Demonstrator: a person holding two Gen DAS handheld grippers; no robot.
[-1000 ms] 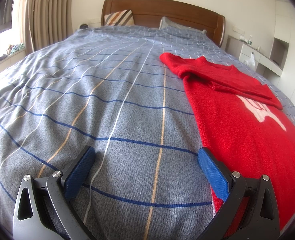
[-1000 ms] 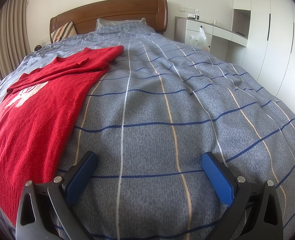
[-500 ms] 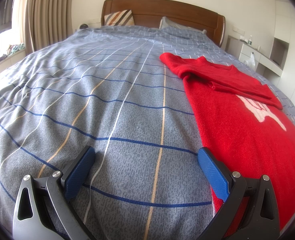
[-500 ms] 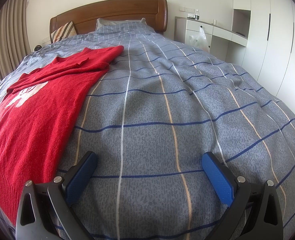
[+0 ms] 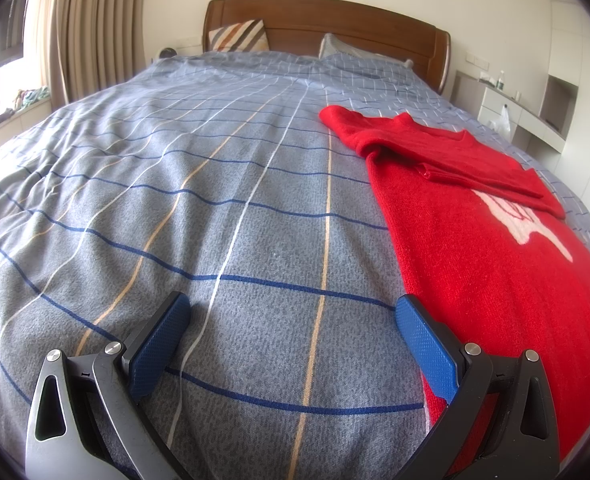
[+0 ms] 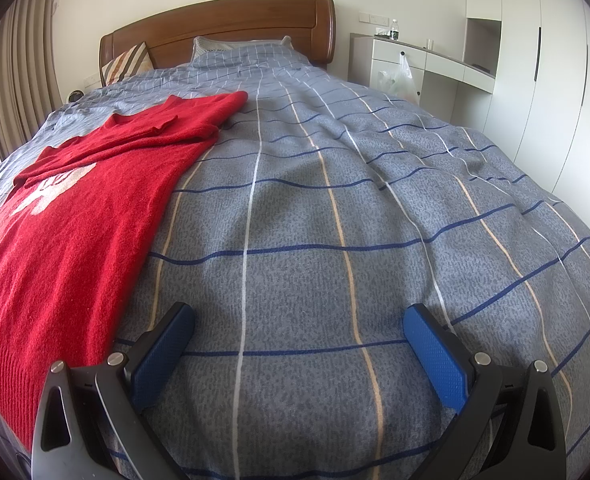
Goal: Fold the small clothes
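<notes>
While both grippers hover spread and empty at the bed's foot edge, the red sweater [image 5: 487,264] lies between them.

Its long axis runs foot to headboard [image 5: 335,20]; the left gripper [image 5: 291,344] sits just left of its hem, the right gripper [image 6: 299,348] just right, equally near. Bare plaid duvet [image 6: 375,220] flanks both sides, leaving folding room.

A sweater [image 5: 487,248] lies flat on the bed [image 5: 215,200], with both sleeves folded across its chest at the far end. The left gripper [image 5: 291,332] hovers over the near bed, the sweater's left edge just beside its right finger. The right gripper [image 6: 299,340] hovers right of the sweater [image 6: 67,216]. Pillows [image 6: 243,46] lean against the headboard [image 6: 223,20] at the far end; a desk [image 6: 427,60] stands far right of the bed.
</notes>
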